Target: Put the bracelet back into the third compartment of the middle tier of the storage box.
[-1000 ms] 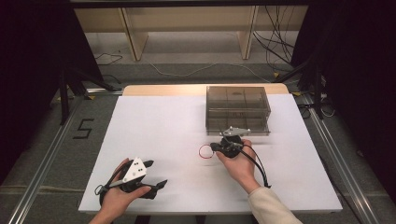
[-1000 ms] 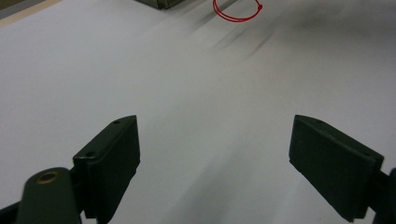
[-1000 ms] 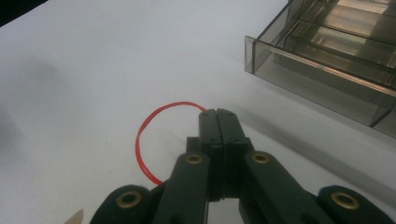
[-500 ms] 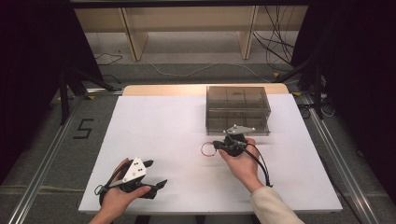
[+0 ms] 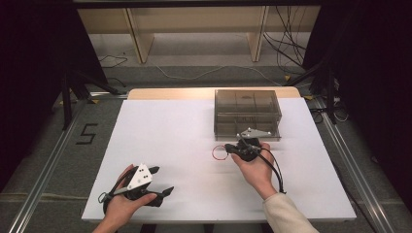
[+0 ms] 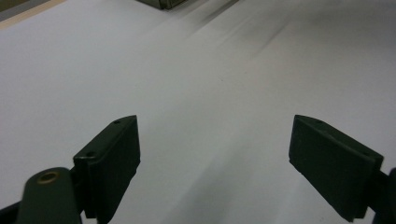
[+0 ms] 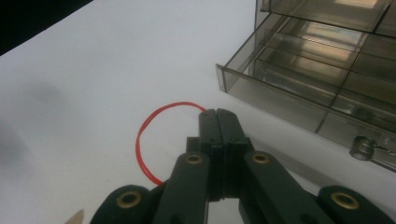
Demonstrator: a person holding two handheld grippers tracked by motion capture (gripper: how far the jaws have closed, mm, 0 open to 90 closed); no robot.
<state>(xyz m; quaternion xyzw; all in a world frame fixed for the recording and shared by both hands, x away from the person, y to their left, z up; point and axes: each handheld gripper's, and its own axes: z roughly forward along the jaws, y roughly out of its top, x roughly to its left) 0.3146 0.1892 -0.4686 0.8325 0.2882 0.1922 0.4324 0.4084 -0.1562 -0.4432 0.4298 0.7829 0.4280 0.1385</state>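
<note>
A thin red wire loop (image 5: 219, 152) lies on the white table just in front of the clear box. My right gripper (image 5: 229, 148) is shut on the loop's right side. In the right gripper view the jaws are pressed together at the tip (image 7: 218, 113), and the red loop (image 7: 139, 136) curves out to their left. My left gripper (image 5: 163, 180) rests in the person's hand at the table's front left. Its jaws stand wide apart over bare table (image 6: 215, 125), with nothing between them.
A smoke-clear plastic drawer box (image 5: 247, 112) with several compartments stands at the back right. Its drawer front (image 7: 280, 95) with a small round knob (image 7: 362, 147) is close to my right gripper. A cable trails from my right gripper across the table.
My right gripper has shifted slightly to the right and toward the box, taking the red loop with it. The left gripper has stayed still.
</note>
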